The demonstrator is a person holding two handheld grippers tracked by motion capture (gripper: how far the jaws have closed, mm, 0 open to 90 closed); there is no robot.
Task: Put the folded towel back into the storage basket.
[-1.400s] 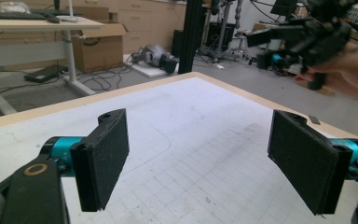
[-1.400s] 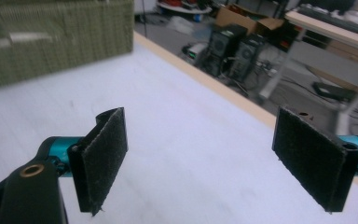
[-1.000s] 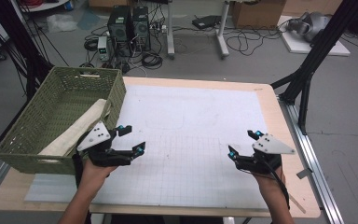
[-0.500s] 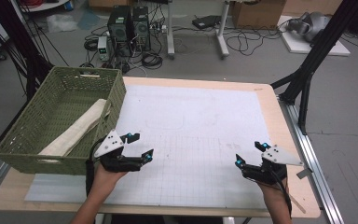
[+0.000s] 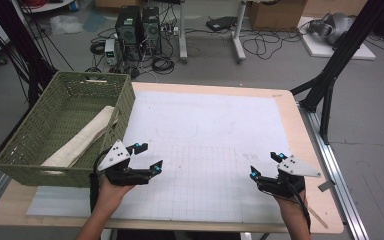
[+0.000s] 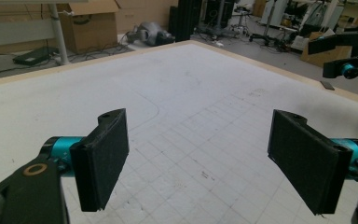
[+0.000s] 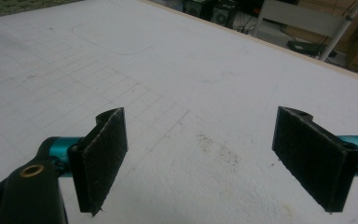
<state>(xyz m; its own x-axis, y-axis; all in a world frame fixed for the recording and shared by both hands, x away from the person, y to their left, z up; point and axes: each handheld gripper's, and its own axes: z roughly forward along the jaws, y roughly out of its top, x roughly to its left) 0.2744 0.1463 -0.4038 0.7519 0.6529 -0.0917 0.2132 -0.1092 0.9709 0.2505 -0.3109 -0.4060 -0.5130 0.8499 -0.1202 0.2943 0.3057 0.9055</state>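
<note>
Two empty: left gripper (image 5: 146,159), right gripper (image 5: 266,164) spread wide over white mat (image 5: 205,130).

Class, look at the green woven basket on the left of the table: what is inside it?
Inside the green basket a rolled cream cloth lies lengthwise, one end leaning on the right wall. The rest of the floor looks bare; the near wall hides the front corner.

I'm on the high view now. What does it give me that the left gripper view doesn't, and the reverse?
High view alone: the green basket at the table's left edge, with a folded beige cloth inside, and the left tool seen from above. Left gripper view alone: the left tool's black pads close up, standing wide apart with nothing between them. Both share: the white gridded mat and the right tool, open above the mat.
</note>
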